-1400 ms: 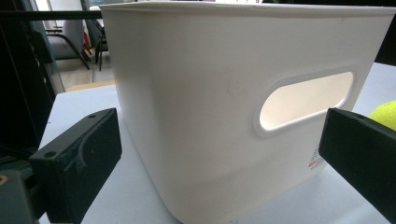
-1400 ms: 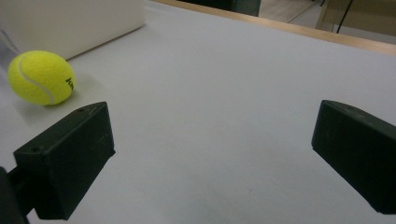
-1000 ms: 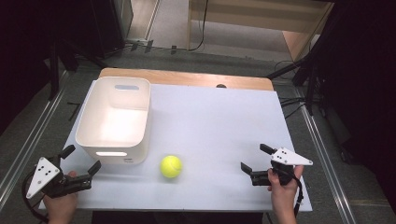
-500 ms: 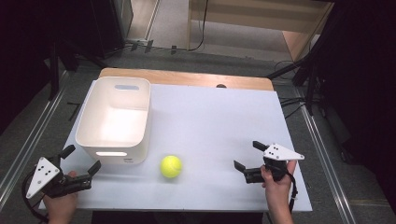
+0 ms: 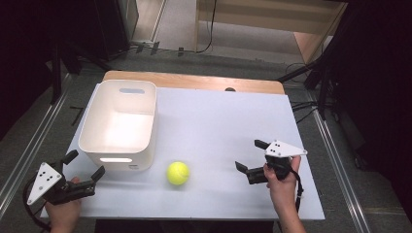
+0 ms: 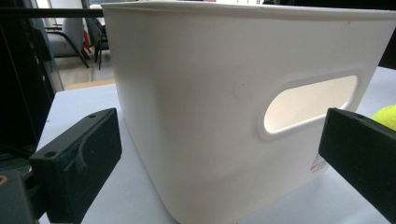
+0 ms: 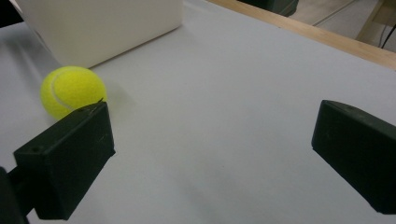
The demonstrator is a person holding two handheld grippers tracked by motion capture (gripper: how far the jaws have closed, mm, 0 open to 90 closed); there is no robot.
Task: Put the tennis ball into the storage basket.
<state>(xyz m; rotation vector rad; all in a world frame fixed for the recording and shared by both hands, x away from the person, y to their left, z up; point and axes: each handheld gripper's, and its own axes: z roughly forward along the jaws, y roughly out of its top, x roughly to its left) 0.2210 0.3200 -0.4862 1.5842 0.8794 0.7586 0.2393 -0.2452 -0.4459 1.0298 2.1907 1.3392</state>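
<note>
In the high view, a person's left hand (image 5: 63,213) holds the left gripper (image 5: 83,167) at the near left corner of the pale grey table top (image 5: 218,126). Its jaws stand wide apart with nothing between them, and just ahead of them sits the white plastic rectangular bin with cut-out handles (image 5: 119,126). The wrist is cut off by the bottom edge. The right hand (image 5: 282,182) holds the right gripper (image 5: 250,155) near the table's near right side, jaws likewise spread wide and empty, pointing leftward toward the fuzzy yellow-green tennis ball (image 5: 178,173). The ball rests on the table, well apart from the right gripper's jaws and just beside the bin's near right corner. The bin's inside floor is washed out by glare.

In the left gripper view, the bin (image 6: 243,102) stands close in front of the two black jaws, which sit far apart, one at each lower corner. The right-hand jaw covers part of a small label on the bin's wall, which is unreadable. A sliver of the ball (image 6: 386,116) peeks past that jaw, mostly cut off by the frame edge.

In the right gripper view, the jaws are wide open over bare table (image 7: 224,93). The ball (image 7: 72,91) lies ahead of the left-hand jaw, its lower part hidden behind it. The bin's wall (image 7: 102,23) is cut off at the top.
</note>
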